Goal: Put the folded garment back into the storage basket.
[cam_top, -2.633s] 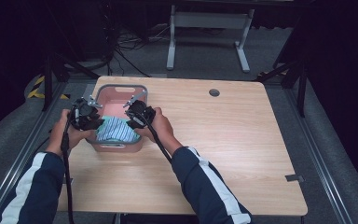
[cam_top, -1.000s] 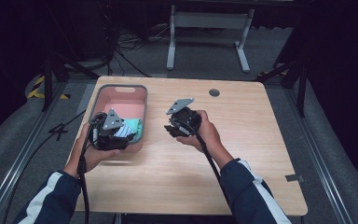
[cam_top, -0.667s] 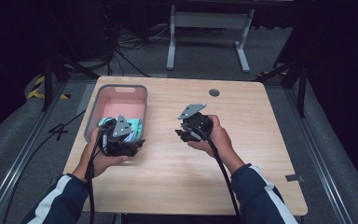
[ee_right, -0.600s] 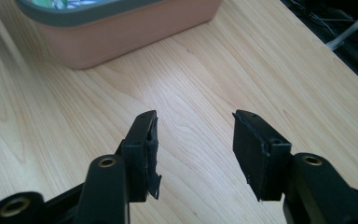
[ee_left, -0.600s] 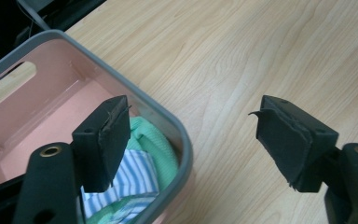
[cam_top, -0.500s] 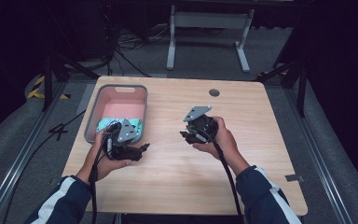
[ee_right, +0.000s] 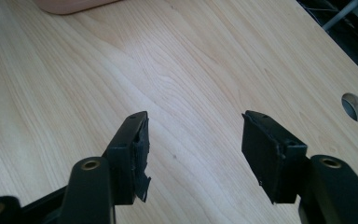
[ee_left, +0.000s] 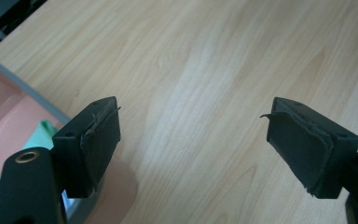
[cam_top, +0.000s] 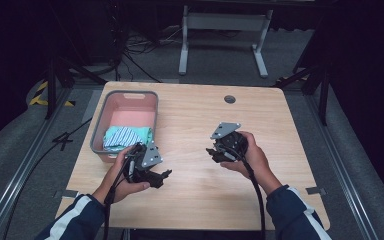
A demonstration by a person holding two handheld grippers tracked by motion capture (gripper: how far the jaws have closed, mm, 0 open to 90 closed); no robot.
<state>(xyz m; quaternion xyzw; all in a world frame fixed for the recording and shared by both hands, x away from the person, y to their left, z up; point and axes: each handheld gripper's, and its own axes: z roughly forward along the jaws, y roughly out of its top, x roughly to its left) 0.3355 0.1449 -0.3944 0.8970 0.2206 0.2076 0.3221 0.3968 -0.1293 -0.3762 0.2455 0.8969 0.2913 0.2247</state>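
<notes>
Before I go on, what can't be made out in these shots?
- Bin contents under the striped cloth: covered by it, high view.
- Bin in the left gripper view: cut by the frame edge and blocked by the jaw.
- Table hole: depth unreadable, right gripper view.

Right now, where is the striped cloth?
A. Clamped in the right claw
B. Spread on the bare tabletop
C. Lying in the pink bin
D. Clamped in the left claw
C: the striped cloth lies folded in the pink bin, while the left claw and right claw are open and empty over the wooden table.
</notes>
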